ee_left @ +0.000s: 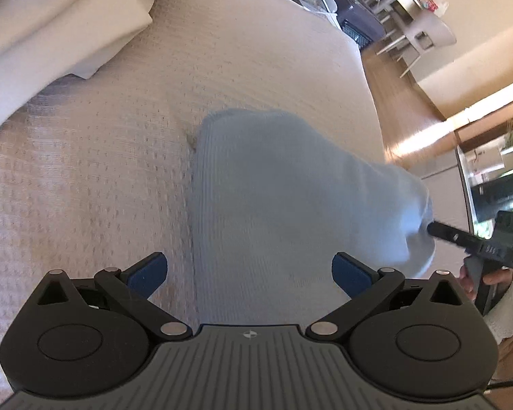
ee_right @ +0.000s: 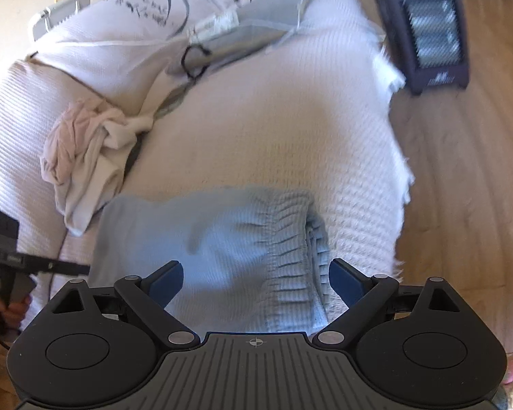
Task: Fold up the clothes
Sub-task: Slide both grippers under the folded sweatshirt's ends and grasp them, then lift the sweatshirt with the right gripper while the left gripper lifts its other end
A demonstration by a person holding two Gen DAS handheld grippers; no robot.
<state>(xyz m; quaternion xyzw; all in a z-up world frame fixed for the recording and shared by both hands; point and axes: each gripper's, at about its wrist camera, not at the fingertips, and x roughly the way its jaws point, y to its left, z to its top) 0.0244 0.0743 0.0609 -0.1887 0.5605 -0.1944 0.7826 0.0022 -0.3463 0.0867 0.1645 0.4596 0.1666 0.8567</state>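
Note:
A light blue knit garment [ee_left: 290, 184] lies folded on the bed's white waffle bedspread [ee_left: 102, 157]. It also shows in the right wrist view [ee_right: 222, 239], with its gathered ribbed band to the right. My left gripper [ee_left: 249, 273] is open and empty, just above the garment's near edge. My right gripper [ee_right: 255, 280] is open and empty over the garment. The right gripper shows in the left wrist view [ee_left: 441, 230], its fingers at the garment's right edge. The left gripper shows at the left of the right wrist view [ee_right: 68, 268].
Beige folded cloth [ee_left: 51, 24] lies at the bed's far left. A crumpled pink and white clothes pile [ee_right: 85, 143] and a printed pillow [ee_right: 136, 10] lie beyond the garment. A dark heater [ee_right: 431, 30] stands on the wood floor beside the bed's fringed edge [ee_right: 403, 171].

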